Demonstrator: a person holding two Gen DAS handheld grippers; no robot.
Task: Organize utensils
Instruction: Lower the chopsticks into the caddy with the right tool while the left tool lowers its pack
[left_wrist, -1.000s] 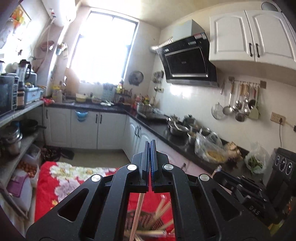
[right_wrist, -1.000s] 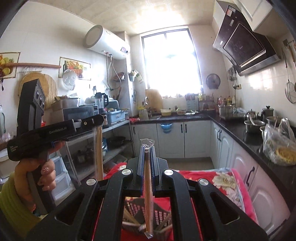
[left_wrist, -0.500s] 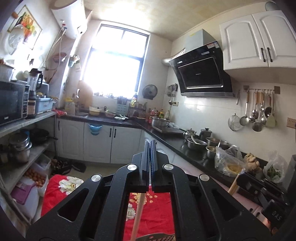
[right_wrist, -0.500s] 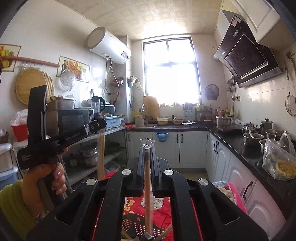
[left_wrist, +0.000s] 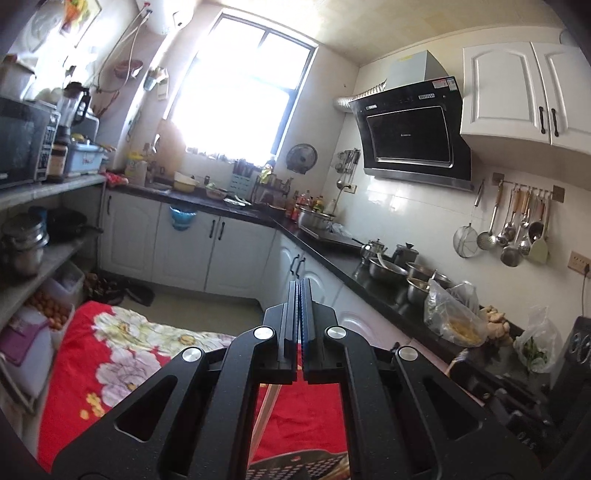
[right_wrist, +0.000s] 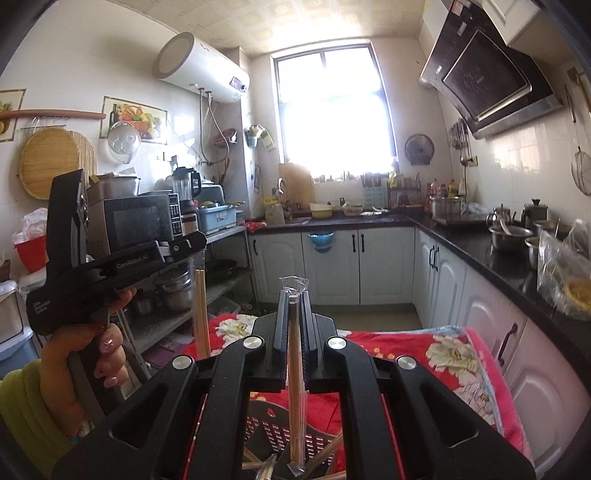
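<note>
Right tool (right_wrist: 294, 295) clenched on wrapped chopsticks (right_wrist: 294, 373), upright above a dark basket (right_wrist: 273, 432) cut off at the frame edge, left tool (right_wrist: 192, 245) clenched on a second wrapped pair (right_wrist: 201, 314), its lower end hidden, red floral cloth (right_wrist: 443, 362) beneath, basket contents hard to make out.

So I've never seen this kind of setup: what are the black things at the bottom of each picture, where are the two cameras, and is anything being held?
No robot here: a person holds a pistol-grip tool with two fingers in each hand. Each picture comes from a fisheye camera on one tool, looking along its fingers. The right gripper is shut on an upright pair of wrapped chopsticks. In that view, the left gripper and the hand holding it show too, clamped on another wrapped pair. The left view shows its closed fingers. Below sits a dark slotted basket holding more chopsticks, on a red floral cloth in a kitchen.
</note>
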